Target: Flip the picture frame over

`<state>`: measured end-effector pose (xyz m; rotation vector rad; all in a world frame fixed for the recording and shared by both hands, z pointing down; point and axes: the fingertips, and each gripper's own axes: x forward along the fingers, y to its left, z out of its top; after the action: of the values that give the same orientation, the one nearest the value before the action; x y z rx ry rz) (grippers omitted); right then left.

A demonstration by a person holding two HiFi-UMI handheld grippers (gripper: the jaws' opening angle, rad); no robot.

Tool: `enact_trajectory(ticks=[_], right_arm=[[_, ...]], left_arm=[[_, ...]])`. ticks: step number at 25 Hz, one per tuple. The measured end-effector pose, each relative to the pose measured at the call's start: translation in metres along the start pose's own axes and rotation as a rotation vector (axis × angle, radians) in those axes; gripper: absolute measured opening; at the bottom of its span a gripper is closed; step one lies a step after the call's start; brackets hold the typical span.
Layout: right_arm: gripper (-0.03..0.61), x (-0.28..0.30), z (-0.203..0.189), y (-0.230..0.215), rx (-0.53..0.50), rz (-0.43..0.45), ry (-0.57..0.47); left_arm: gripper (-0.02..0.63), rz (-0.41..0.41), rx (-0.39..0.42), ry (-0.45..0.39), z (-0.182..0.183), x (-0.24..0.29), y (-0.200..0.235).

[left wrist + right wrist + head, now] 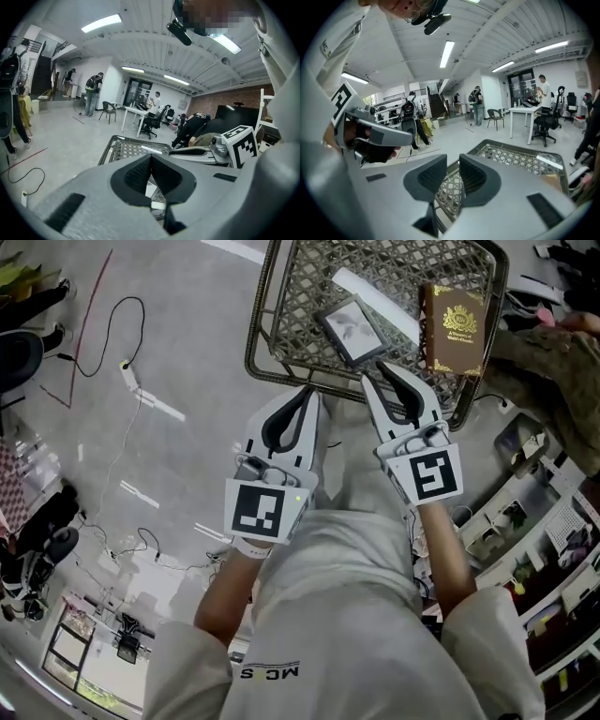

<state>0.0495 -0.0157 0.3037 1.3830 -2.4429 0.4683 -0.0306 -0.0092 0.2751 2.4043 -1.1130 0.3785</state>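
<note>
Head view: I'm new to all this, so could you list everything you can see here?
Mesh table: one, dark metal, top of view.
Picture frame: one, dark with grey picture, lying on the table.
White strip: one, on the table, just beyond the frame.
Book: one, brown with gold print, table's right side.
Power strip: one, white, on the grey floor at left.
Shelves: cluttered, lower right.
Left hand-held gripper: one, grey, black pads, shut, empty, at the table's near edge.
Right hand-held gripper: one, same colours, jaws apart, empty, near the frame.
</note>
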Motion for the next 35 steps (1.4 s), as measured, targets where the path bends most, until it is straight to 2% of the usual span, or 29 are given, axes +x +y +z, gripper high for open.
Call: enact_trajectory(ticks=[6, 9, 15, 19, 22, 28, 35], right_arm=[[0.099, 0.038, -0.044, -0.008, 0.023, -0.012, 0.066], [0.103, 0.053, -0.068, -0.011, 0.053, -0.025, 0.106], [0.104, 0.075, -0.103, -0.013, 0.057, -0.027, 0.171], [0.104, 0.086, -0.129, -0.018, 0.044, -0.026, 0.219], [0.104, 0.097, -0.141, -0.023, 0.05, -0.028, 0.238], [0.104, 0.115, -0.162, -0.023, 0.045, -0.021, 0.298], [0.104, 0.128, -0.183, -0.024, 0.045, -0.048, 0.374]], left_arm=[[0.02, 0.043, 0.0, 0.025, -0.037, 0.018, 0.025], [0.02, 0.059, -0.036, 0.039, -0.047, 0.029, 0.031], [0.02, 0.069, -0.049, 0.036, -0.063, 0.043, 0.042], [0.02, 0.075, -0.058, 0.086, -0.087, 0.053, 0.05], [0.02, 0.09, -0.082, 0.101, -0.101, 0.062, 0.058], [0.02, 0.103, -0.072, 0.118, -0.124, 0.067, 0.071], [0.02, 0.126, -0.104, 0.114, -0.125, 0.064, 0.078]])
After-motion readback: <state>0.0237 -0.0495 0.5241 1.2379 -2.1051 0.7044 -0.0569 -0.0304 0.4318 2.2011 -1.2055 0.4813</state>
